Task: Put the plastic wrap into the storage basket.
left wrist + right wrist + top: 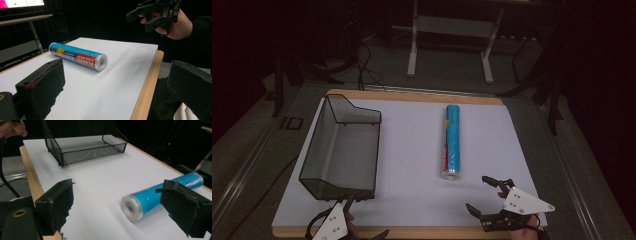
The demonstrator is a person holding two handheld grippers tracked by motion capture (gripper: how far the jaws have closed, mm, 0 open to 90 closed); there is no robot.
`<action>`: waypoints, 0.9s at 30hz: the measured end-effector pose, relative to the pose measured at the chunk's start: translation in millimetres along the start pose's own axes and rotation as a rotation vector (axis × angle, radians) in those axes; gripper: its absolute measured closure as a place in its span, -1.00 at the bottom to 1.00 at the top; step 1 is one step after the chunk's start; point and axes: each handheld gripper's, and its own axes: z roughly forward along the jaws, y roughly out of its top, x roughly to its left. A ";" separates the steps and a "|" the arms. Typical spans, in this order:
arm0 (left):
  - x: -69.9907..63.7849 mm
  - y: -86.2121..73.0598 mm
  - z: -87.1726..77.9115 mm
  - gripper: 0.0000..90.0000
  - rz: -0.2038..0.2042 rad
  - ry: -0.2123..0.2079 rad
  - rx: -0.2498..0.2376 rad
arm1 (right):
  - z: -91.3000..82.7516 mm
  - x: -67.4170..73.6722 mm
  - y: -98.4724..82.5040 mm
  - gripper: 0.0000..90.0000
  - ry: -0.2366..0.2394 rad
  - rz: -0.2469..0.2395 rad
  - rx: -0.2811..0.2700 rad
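a white-topped worktop point(412, 195) with a wooden edge carries, from largest to smallest, a black wire-mesh tray point(343, 147) on its left side and a roll of plastic food wrap point(451, 142) lying flat right of centre, well apart from the tray. the roll's blue and red label reads "plastic food wrap" in the left gripper view; smaller print beside it is too small to read. the roll's clear capped end faces the person's side of the worktop. the right gripper point(488, 195) hovers near that end without touching it, its fingers spread wide and empty. the left gripper point(346, 234) sits at the near edge just below the tray, its fingers likewise apart, holding nothing.
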 end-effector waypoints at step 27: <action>-0.9 -0.5 0.4 -0.96 -0.001 -0.001 0.007 | 54.5 -27.1 36.8 -0.75 -0.047 -0.033 0.028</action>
